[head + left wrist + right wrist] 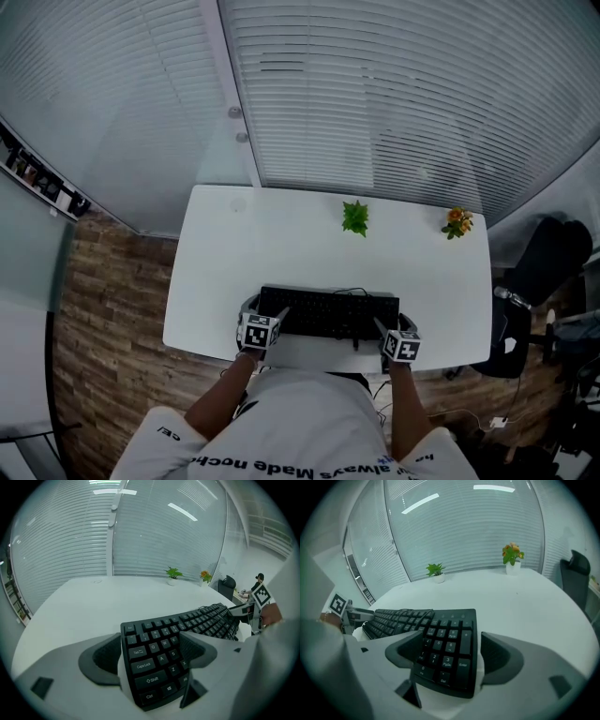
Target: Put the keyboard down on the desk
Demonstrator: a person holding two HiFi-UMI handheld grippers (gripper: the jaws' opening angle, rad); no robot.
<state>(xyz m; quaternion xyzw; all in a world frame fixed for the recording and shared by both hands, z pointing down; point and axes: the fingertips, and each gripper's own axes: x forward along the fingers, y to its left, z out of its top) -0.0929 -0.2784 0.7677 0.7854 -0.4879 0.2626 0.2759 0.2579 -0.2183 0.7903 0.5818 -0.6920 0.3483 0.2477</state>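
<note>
Keyboard (328,312), stiff, light and long, was apparently pinched at each end by left gripper (152,641) and right gripper (452,646) jaws.

My left tongs (150,640) are closed on the near end of the black keyboard (187,620), one jaw against its top edge by the Esc key, the other over the keys beside Z and X. The keyboard runs away across the white desk (89,609) to my right tongs (240,611) at its other end. At the desk's far edge stand a green plant (173,574) and an orange-flowered plant (205,576).
</note>
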